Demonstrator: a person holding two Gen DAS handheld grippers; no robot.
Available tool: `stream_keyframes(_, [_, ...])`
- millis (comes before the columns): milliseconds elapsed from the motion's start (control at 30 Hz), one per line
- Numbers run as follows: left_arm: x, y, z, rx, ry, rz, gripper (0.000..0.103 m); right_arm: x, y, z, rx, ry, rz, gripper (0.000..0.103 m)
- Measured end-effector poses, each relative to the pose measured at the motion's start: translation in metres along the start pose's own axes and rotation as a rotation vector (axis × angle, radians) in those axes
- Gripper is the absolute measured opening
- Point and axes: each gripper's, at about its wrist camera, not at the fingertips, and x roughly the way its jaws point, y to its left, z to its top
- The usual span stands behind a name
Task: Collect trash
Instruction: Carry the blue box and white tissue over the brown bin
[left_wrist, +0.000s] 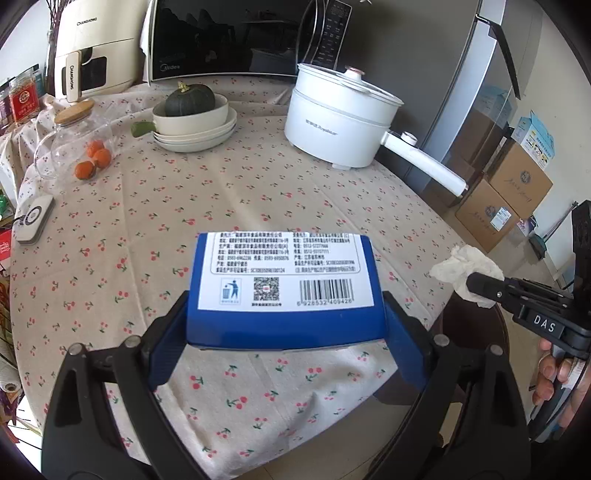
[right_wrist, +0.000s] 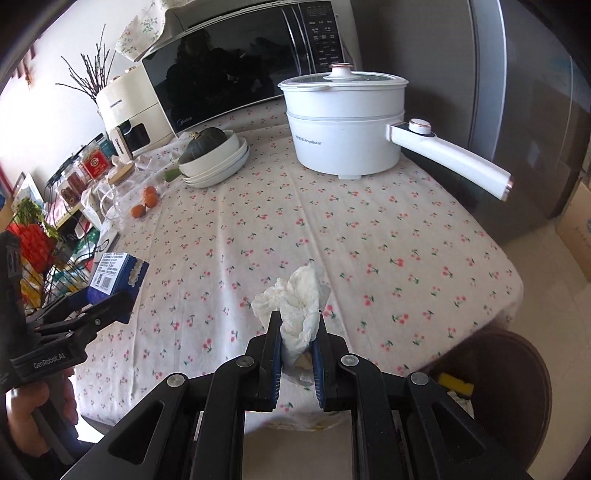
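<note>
My left gripper (left_wrist: 286, 325) is shut on a blue box (left_wrist: 284, 284) with a white label and barcode, held above the near edge of the cherry-print table (left_wrist: 221, 192). The box also shows in the right wrist view (right_wrist: 116, 273), with the left gripper (right_wrist: 107, 306) at the left. My right gripper (right_wrist: 297, 332) is shut on a crumpled white tissue (right_wrist: 295, 299), held over the table's near right part. The tissue shows in the left wrist view (left_wrist: 467, 271), with the right gripper (left_wrist: 480, 284) on it. A dark round bin (right_wrist: 498, 391) with a yellow item inside stands below the table's right corner.
A white electric pot (right_wrist: 345, 125) with a long handle stands at the back right. Stacked bowls with a green squash (left_wrist: 194, 114), a glass jar (left_wrist: 74, 144), oranges (left_wrist: 94, 160), a microwave (left_wrist: 236, 37) and an air fryer (left_wrist: 92, 48) line the back. Cardboard boxes (left_wrist: 506, 199) sit on the floor.
</note>
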Motion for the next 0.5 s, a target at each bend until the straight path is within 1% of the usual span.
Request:
stream_keyframes(100, [0.004, -0.014, -0.006, -0.018, 0.021, -0.064, 0.094, -0.008, -0.013, -0.016, 0.032, 0.01, -0.023, 0.015])
stream_keyframes(167, [0.01, -0.027, -0.008, -0.02, 0.044, -0.11, 0.094, -0.012, -0.025, -0.026, 0.077, 0.048, -0.049, 0.015])
stream_keyframes(233, [0.015, -0.044, -0.012, 0.005, 0.061, -0.137, 0.094, -0.018, -0.038, -0.035, 0.122, 0.073, -0.056, 0.015])
stream_keyframes(300, [0.021, -0.061, -0.016, 0.036, 0.077, -0.156, 0.094, -0.025, -0.051, -0.042, 0.151, 0.076, -0.056, 0.015])
stream_keyframes(400, [0.029, -0.086, -0.022, 0.065, 0.102, -0.198, 0.094, -0.037, -0.078, -0.055, 0.197, 0.08, -0.091, 0.015])
stream_keyframes(500, [0.04, -0.115, -0.03, 0.112, 0.127, -0.232, 0.094, -0.046, -0.112, -0.07, 0.27, 0.09, -0.12, 0.015])
